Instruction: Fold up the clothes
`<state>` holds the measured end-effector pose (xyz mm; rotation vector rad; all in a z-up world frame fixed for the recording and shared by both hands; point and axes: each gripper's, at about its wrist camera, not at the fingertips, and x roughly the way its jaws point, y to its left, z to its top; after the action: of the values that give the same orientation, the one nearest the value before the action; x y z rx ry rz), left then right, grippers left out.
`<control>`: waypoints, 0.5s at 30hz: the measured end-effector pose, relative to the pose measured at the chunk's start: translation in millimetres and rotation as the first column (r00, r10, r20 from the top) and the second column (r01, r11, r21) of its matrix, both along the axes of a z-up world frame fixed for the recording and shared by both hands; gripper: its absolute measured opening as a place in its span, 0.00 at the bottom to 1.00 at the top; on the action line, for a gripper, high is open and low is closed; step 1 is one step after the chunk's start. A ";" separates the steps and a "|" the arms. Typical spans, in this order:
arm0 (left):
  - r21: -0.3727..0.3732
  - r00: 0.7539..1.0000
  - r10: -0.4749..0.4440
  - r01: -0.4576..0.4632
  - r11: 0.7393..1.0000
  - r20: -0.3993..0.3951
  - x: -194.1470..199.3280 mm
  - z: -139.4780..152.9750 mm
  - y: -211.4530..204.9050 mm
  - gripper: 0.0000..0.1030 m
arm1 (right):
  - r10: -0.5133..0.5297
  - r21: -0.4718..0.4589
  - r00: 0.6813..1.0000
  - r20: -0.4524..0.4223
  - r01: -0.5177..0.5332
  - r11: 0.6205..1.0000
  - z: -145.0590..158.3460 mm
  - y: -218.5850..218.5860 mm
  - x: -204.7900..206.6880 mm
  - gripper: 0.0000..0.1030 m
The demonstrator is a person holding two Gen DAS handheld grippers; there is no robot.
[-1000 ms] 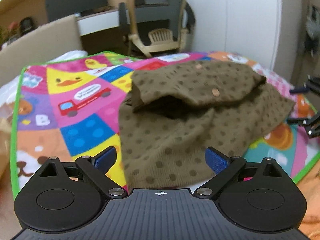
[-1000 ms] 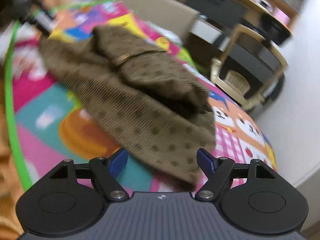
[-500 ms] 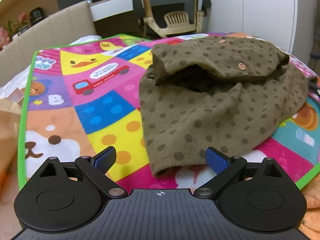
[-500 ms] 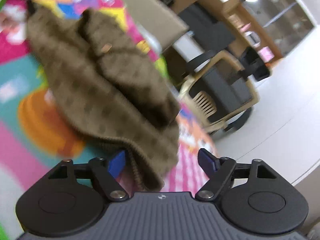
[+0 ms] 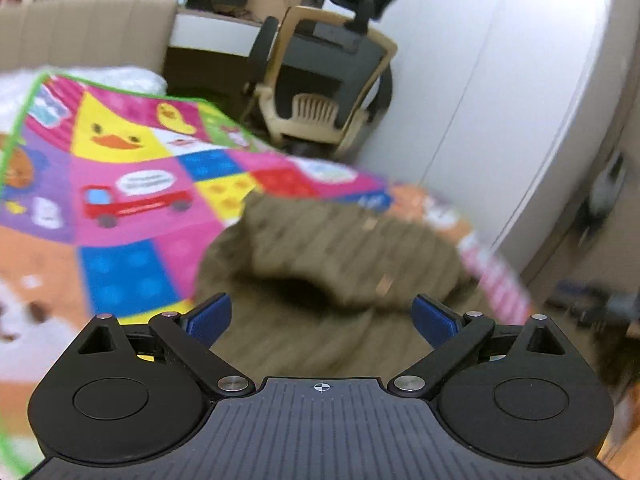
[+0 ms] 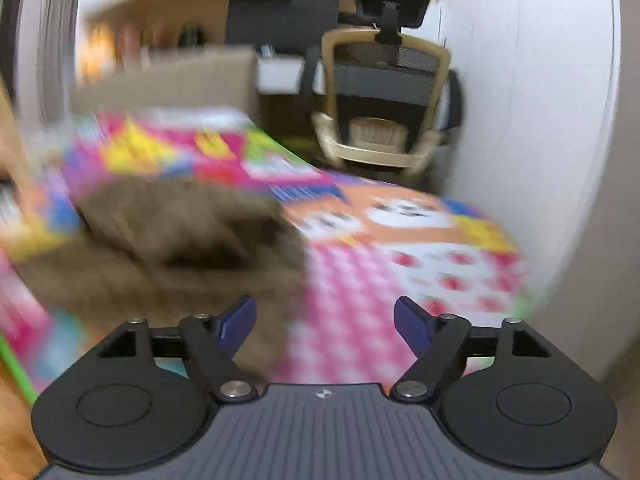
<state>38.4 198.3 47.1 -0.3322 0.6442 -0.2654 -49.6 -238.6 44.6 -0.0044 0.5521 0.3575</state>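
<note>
An olive-brown dotted garment (image 5: 340, 256) lies folded over on a colourful play mat (image 5: 132, 184), its dark opening facing me. My left gripper (image 5: 322, 316) hovers just in front of it, open, with nothing between the blue pads (image 5: 210, 316). In the right wrist view the same garment (image 6: 180, 240) is blurred at the left. My right gripper (image 6: 325, 322) is open above the pink checked part of the mat (image 6: 400, 264), its left pad (image 6: 236, 322) by the garment's edge.
A beige and black office chair (image 5: 324, 92) stands beyond the mat beside a white wall (image 5: 500, 80). A beige cushioned panel (image 5: 84, 32) and a desk (image 5: 216, 28) lie behind the mat. The same chair (image 6: 384, 92) shows in the right wrist view. Both views are motion-blurred.
Both cameras have swung and tilted up, so the chair and wall fill more of each view. The garment now sits lower, closer to the left gripper. Both grippers stayed open.
</note>
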 end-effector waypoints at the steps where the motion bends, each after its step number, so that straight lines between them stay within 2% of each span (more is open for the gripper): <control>1: -0.035 1.000 0.011 -0.012 0.999 -0.017 14.9 -0.7 0.2 0.97 | 0.020 0.068 0.999 -0.029 -0.018 0.998 1.5 3.6 12.4 0.76; 3: -0.055 0.997 0.056 -0.058 0.997 -0.053 40.4 -8.9 1.1 0.96 | 0.062 0.170 0.993 -0.097 -0.044 0.984 -1.6 17.5 43.1 0.76; 5: -0.051 0.988 0.118 -0.124 0.991 -0.098 63.8 -21.8 3.3 0.96 | 0.080 0.234 0.985 -0.150 -0.043 0.971 -11.8 34.0 76.5 0.76; 9: -0.102 0.974 0.154 -0.173 0.980 -0.166 91.9 -50.7 11.3 0.96 | 0.075 0.235 0.977 -0.202 -0.026 0.972 -37.1 59.2 119.5 0.78; 11: -0.103 0.969 0.164 -0.185 0.977 -0.182 100.4 -61.2 10.3 0.96 | 0.071 0.231 0.972 -0.226 -0.017 0.973 -49.9 71.5 140.0 0.77; 12: -0.093 0.970 0.169 -0.187 0.978 -0.173 103.0 -63.8 8.9 0.96 | 0.069 0.229 0.969 -0.238 -0.013 0.973 -56.2 77.7 150.2 0.70; 13: -0.080 0.972 0.174 -0.188 0.979 -0.156 104.7 -65.1 7.1 0.95 | 0.082 0.235 0.968 -0.236 -0.025 0.972 -58.9 83.3 154.5 0.50; 14: -0.066 0.974 0.179 -0.189 0.980 -0.138 106.4 -66.4 5.4 0.92 | 0.101 0.238 0.968 -0.229 -0.045 0.970 -57.4 87.8 154.4 0.41; 15: -0.048 0.978 0.172 -0.179 0.983 -0.120 108.8 -65.6 3.1 0.63 | 0.108 0.226 0.970 -0.217 -0.058 0.972 -53.5 92.4 153.2 0.31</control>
<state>147.2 201.4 -18.6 -0.4610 0.7177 -0.0966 103.6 -146.2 -8.9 0.2286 0.7389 0.5034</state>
